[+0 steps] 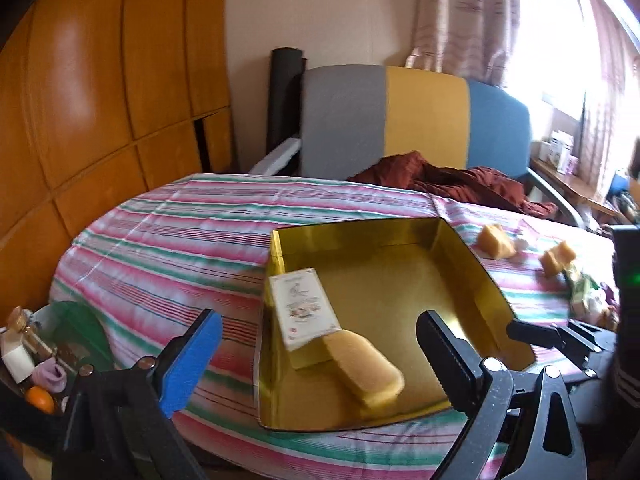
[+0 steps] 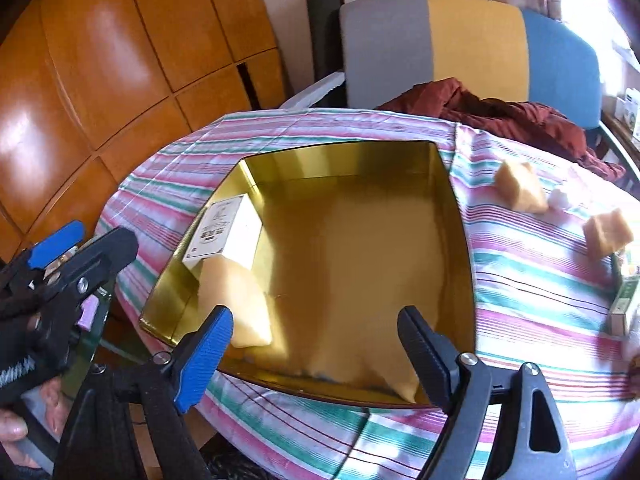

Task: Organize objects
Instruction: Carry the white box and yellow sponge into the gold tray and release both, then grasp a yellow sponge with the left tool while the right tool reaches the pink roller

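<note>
Both hand-held grippers (image 1: 320, 344) (image 2: 316, 340) gape empty over gold tin (image 2: 456, 208), orange (image 1: 39, 399) only in left view

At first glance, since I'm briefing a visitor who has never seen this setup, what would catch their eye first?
The shiny gold tin open in the middle of the striped tablecloth, with a white card box and a pale yellow sponge at its left side. Next, two tan blocks lying on the cloth to its right. Behind stands a grey, yellow and blue chair.

white box (image 1: 303, 306) print blurred, nothing readable
</note>
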`<state>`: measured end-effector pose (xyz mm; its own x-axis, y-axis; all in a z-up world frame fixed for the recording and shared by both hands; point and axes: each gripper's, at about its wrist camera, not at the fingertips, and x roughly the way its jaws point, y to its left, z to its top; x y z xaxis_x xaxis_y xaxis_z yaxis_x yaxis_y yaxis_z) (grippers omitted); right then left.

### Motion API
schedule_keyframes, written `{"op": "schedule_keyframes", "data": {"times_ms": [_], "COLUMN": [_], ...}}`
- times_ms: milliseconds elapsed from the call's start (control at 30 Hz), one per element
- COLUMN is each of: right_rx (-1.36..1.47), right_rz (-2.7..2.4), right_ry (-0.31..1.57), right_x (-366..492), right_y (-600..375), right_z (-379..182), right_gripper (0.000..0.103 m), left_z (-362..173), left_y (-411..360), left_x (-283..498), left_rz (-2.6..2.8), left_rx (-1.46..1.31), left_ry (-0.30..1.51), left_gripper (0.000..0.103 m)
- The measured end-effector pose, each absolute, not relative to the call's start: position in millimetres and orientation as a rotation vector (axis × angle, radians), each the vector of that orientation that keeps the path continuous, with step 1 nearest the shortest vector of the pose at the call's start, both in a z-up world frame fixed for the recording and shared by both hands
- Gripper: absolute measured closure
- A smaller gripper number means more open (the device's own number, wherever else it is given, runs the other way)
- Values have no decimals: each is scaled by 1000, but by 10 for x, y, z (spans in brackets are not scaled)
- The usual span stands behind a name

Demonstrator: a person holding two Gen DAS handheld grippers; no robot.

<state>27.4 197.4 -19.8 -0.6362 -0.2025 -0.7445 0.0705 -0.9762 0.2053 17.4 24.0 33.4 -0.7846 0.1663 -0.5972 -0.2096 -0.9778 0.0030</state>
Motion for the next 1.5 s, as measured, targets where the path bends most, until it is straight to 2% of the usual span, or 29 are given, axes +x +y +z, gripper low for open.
{"op": "schedule_keyframes", "data": {"times_ms": [333, 800, 1133, 1500], "right_rx": [1257, 1278, 1392, 1475], "right_rz": [-2824, -2915, -2991, -3095], "right_ry": [-295, -263, -361, -474], "right_x": [362, 391, 504, 643], "right_y": [2291, 2535, 3167, 4039], "right_z": [-165, -218, -336, -240], "right_gripper": [17, 16, 16, 16], "left_z": [228, 106, 210, 340], "left_y": [388, 365, 523, 969], "left_x": [211, 136, 60, -3], "left_rz": [2721, 2679, 2641, 2559], "left_rx": [-960, -1018, -993, -955], "left_ry": [127, 93, 98, 200], "left_gripper": [5, 5, 5, 1]}}
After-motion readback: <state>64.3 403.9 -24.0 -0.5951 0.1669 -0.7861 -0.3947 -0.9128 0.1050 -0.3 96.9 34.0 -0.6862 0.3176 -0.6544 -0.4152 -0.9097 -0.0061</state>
